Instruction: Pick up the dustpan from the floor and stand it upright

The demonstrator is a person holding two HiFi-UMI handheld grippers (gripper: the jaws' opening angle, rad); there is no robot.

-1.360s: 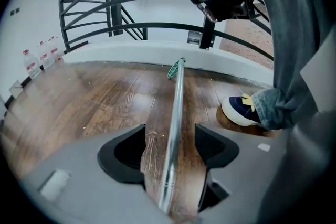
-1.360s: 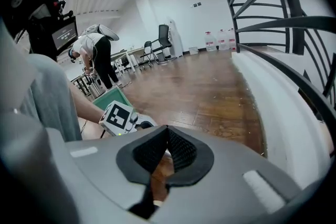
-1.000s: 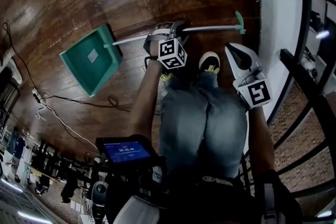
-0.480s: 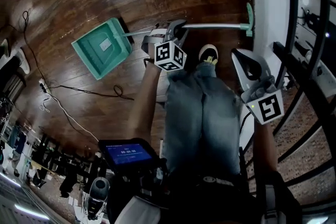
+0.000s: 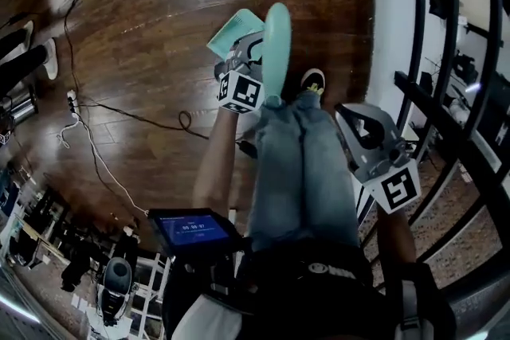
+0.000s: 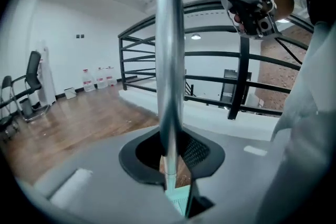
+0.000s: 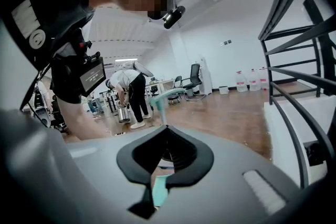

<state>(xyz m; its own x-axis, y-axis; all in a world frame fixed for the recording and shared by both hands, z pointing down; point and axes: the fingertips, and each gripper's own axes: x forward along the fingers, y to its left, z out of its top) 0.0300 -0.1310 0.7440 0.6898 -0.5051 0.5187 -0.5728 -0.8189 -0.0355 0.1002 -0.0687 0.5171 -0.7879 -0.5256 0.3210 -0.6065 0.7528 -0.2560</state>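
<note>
Dustpan point(image 5: 235, 29) is up on end in front of the person's legs: teal pan lowest, over the wood floor point(image 5: 143, 28), metal pole point(image 6: 169, 60) rising steeply toward the head camera, green grip point(image 5: 276, 44) at the top. Head view can't settle whether the pan's edge touches the floor.

Left gripper point(image 5: 253, 52) has the pole. In the left gripper view the pole runs straight through the gap between the jaws, which are clamped on it part-way along, well below the grip. Those jaws have just been closing, pole between them. Its marker cube point(image 5: 241, 93) faces the head camera.

Right gripper point(image 5: 355, 123) sits well apart to the right, beside the person's right knee. Its jaws look drawn together to a slit, nothing in them, not touching the dustpan. The right gripper view only catches a bit of teal through the slit and the green grip beyond.

Around it: jeans point(image 5: 299, 163) and one shoe point(image 5: 312, 80) just right of the pole, and a small lit screen point(image 5: 191, 228) at the person's chest. A black cable point(image 5: 119, 117) snakes across the floor to the left. To the right are a white ledge point(image 5: 390, 20) and a black railing point(image 5: 446, 103).

Background in the right gripper view – a second person point(image 7: 128, 94) bent over (far across the room), an office chair point(image 7: 194, 78) and water bottles point(image 7: 242, 81) against the wall.
</note>
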